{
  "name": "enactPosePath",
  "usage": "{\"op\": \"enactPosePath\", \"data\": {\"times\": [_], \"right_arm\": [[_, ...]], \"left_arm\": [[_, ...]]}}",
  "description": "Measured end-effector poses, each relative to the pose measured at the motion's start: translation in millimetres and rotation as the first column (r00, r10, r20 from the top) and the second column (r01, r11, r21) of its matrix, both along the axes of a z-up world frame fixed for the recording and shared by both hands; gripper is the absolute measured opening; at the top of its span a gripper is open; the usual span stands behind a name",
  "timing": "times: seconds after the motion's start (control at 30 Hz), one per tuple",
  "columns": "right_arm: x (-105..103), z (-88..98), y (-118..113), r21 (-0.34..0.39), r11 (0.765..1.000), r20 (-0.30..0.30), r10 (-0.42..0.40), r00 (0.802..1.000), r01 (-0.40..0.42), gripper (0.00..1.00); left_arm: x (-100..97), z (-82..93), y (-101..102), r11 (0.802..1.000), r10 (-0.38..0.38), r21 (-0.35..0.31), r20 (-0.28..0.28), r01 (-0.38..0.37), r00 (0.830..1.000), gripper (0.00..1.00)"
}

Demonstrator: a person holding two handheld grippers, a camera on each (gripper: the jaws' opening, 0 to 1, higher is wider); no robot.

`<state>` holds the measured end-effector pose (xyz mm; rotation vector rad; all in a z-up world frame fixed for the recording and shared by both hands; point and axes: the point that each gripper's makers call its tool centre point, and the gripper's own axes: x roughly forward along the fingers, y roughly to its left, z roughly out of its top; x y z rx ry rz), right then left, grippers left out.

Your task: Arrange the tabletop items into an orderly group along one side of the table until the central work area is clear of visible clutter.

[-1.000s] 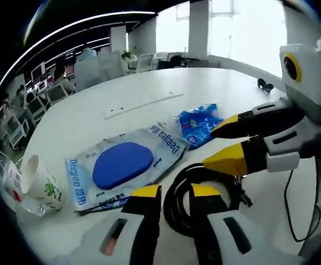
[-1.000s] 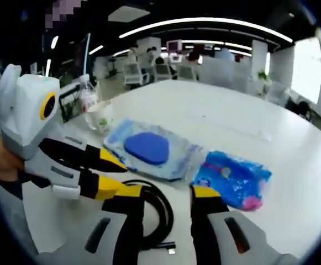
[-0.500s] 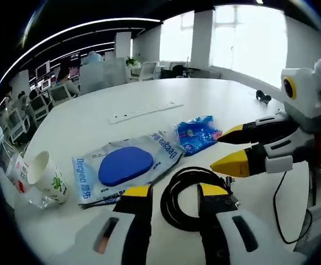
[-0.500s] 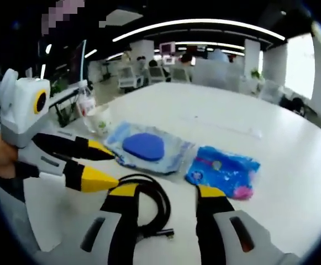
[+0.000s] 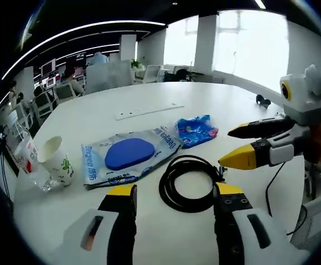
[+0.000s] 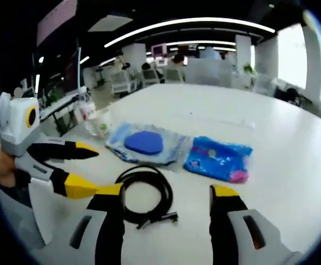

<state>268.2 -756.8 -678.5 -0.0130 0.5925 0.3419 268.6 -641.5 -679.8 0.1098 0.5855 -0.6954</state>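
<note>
Cable coil (image 5: 189,182) lay mid-worktop (image 5: 149,94), beside a blue-pad packet (image 5: 130,157) and blue pouch (image 5: 196,130); paper cup (image 5: 55,165) stood near one edge. Left hand-held gripper (image 5: 174,196) and right hand-held gripper (image 6: 166,196) hovered released, holding nothing.

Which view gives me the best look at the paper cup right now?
The left gripper view: the paper cup sits open at the table's left edge, green print visible. In the right gripper view the cup is farther off and blurred.
</note>
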Motion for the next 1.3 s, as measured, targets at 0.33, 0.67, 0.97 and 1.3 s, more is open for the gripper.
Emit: {"op": "enactPosePath", "data": {"times": [0.33, 0.67, 0.97, 1.3], "right_arm": [[-25, -1.4, 3, 0.02, 1.0, -0.004, 0.009, 1.0, -0.009, 0.68], [-53, -3.6, 2, 0.042, 0.999, -0.001, 0.026, 1.0, -0.026, 0.76], [-81, 10.4, -12, 0.05, 0.999, 0.033, 0.011, 0.999, -0.013, 0.81], [-112, 28.9, -16, 0.036, 0.999, 0.081, 0.008, 0.997, -0.011, 0.82]], "left_arm": [[-24.2, -3.5, 15, 1.0, 0.031, 0.005, -0.015, -0.031, 0.999, 0.66], [-44.7, 9.1, 30, 0.998, 0.055, -0.02, 0.007, -0.055, 0.998, 0.73], [-78.6, 9.9, 50, 0.997, 0.078, -0.027, -0.001, -0.078, 0.997, 0.79], [-96.7, 24.7, 76, 0.987, 0.152, -0.054, 0.01, -0.152, 0.988, 0.81]]}}
